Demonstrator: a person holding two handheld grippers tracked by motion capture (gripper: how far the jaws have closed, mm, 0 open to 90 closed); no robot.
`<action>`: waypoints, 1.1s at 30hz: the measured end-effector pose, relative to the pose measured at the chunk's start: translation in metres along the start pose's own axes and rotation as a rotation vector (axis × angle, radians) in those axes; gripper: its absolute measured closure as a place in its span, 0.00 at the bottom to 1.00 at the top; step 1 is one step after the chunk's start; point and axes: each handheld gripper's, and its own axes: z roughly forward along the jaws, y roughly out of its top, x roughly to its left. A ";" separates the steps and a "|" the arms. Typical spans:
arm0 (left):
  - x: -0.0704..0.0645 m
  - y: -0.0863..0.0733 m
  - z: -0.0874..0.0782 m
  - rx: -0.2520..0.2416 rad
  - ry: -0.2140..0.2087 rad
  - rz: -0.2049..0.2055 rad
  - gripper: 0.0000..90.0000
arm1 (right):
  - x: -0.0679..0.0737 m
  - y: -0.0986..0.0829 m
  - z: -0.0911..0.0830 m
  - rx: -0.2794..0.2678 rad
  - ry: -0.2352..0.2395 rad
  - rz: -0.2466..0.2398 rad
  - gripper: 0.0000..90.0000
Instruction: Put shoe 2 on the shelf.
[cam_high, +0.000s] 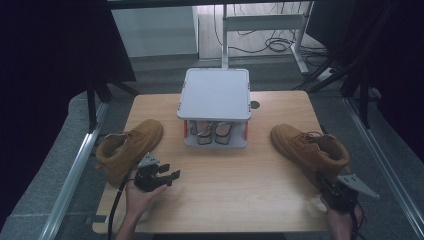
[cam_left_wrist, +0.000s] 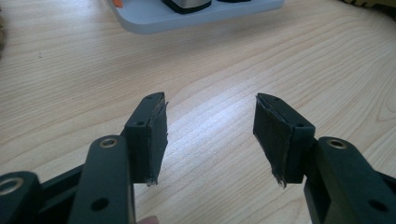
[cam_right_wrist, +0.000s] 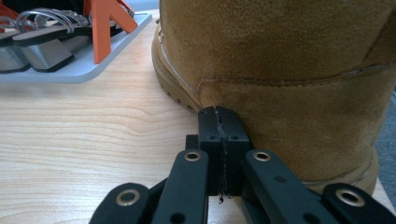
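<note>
Sandals (cam_high: 214, 132) half hidden under rack (cam_high: 215, 93) top at 12 o'clock; heel of right boot (cam_high: 311, 149) covered by gripper from above. Left tongs (cam_high: 169, 175) spread wide, holding nothing, over bare wood beside left boot (cam_high: 129, 147) at 9 o'clock. Right tongs (cam_right_wrist: 219, 126) pressed fully together, tips against right boot's heel at 3 o'clock. Pale wooden surface (cam_high: 235, 175); cables on floor beyond.

Bright even tabletop light, dark surroundings (soft glare), slight blur
</note>
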 end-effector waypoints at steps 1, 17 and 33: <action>0.000 0.000 0.000 0.000 0.000 0.000 0.50 | 0.001 0.000 0.000 0.001 0.000 -0.002 1.00; 0.001 0.000 -0.002 -0.017 0.004 -0.001 0.49 | 0.041 0.004 0.008 -0.030 0.162 -0.070 0.91; -0.001 0.007 -0.024 -0.112 0.037 0.016 0.49 | 0.065 0.007 0.015 0.028 0.287 -0.095 0.48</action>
